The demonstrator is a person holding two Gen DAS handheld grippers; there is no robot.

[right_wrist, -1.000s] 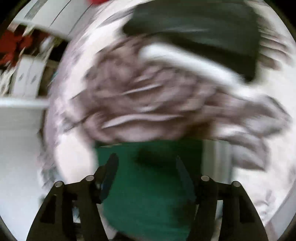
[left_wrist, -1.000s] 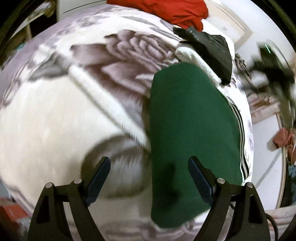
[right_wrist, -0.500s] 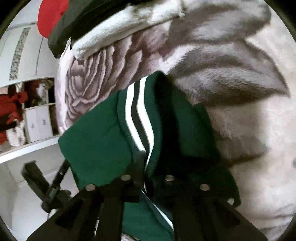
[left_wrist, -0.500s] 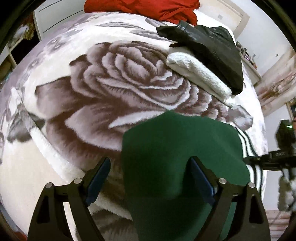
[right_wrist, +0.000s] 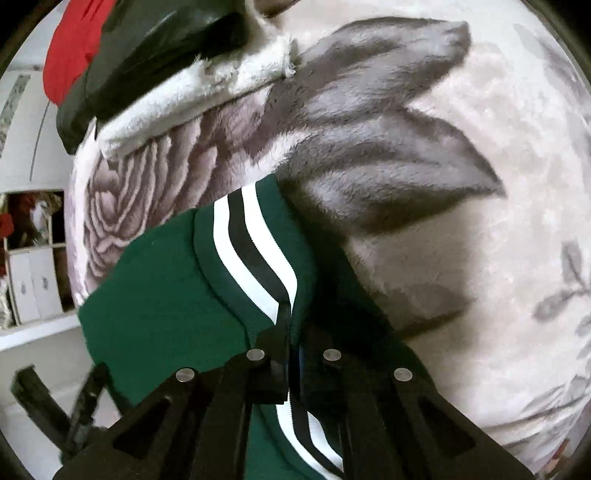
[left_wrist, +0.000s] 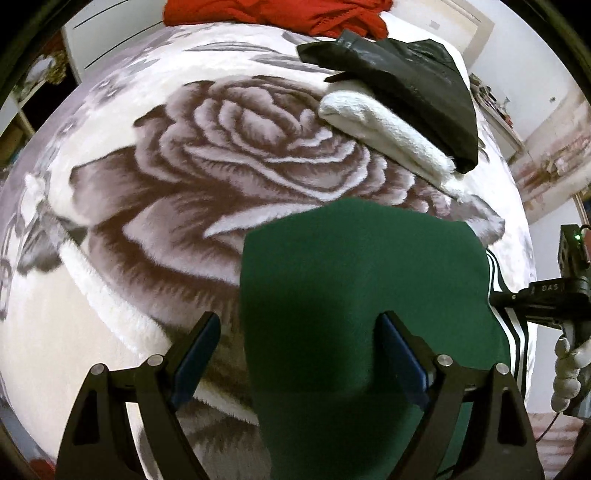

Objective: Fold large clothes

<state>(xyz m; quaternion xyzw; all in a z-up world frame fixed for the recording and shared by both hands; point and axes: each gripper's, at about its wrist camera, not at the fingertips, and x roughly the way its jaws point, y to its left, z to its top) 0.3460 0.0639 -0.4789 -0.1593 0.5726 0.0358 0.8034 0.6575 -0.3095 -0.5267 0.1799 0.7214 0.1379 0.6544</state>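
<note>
A dark green garment (left_wrist: 362, 295) with white and black side stripes (right_wrist: 255, 251) lies folded on the rose-print blanket (left_wrist: 229, 155). My left gripper (left_wrist: 299, 354) hovers over its near left part, jaws wide open; one finger stands over the blanket, the other over the green cloth, and neither pad presses on anything. My right gripper (right_wrist: 291, 354) is shut on the striped edge of the green garment (right_wrist: 159, 295), with cloth bunched between its fingers. In the left wrist view the right gripper's body (left_wrist: 546, 295) shows at the right edge, held by a gloved hand (left_wrist: 569, 365).
A black garment (left_wrist: 406, 85) lies on a folded white fluffy one (left_wrist: 384, 129) at the back right of the bed. A red garment (left_wrist: 280, 14) sits at the far edge. White cupboards (right_wrist: 29, 284) stand beyond the bed's side.
My right gripper dropped onto the striped edge and shut on it. My left gripper swung across until the green garment lay under it. Both have kept still over the last half second.
</note>
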